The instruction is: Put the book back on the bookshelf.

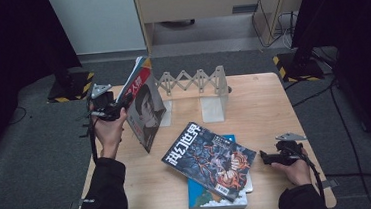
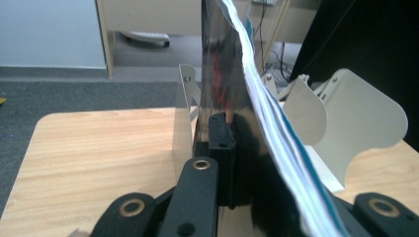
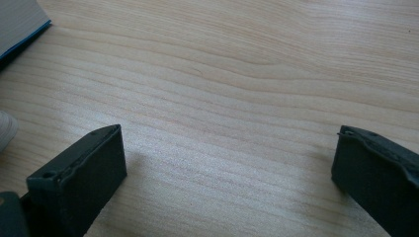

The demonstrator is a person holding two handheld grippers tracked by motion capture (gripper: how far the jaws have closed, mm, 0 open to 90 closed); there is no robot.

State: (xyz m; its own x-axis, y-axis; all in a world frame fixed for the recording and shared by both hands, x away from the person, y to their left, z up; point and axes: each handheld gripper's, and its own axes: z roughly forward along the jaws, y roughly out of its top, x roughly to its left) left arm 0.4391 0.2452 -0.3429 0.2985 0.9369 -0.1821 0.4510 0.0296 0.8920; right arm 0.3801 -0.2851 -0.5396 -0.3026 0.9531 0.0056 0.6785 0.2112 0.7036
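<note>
Magazine (image 1: 143,105) with a portrait cover and a red title band stands on its lower edge at the left rear of the wooden desk (image 1: 269,108), tilted, just in front of the left end of the white accordion book rack (image 1: 194,86). The left tongs (image 1: 118,108) are clamped on the magazine's left edge at about mid-height, held by the person's left hand (image 1: 108,130) in a dark sleeve. In the left gripper view the magazine (image 2: 247,98) rises edge-on between the black jaws, its glossy cover toward one pad and its page edges fanning to the right, with 2 white dividers of the book rack (image 2: 346,118) behind it. Nearer the person, a science-fiction magazine (image 1: 208,160) with white characters on a dark cover lies flat on top of a blue-covered book (image 1: 216,200) — both around the desk's front centre. The right tongs (image 1: 264,157) rest low at the right front of the desk, just beside that stack, in the right hand (image 1: 294,168). In the right gripper view the right tongs (image 3: 227,173) stand wide apart over bare wood — nothing between them.
</note>
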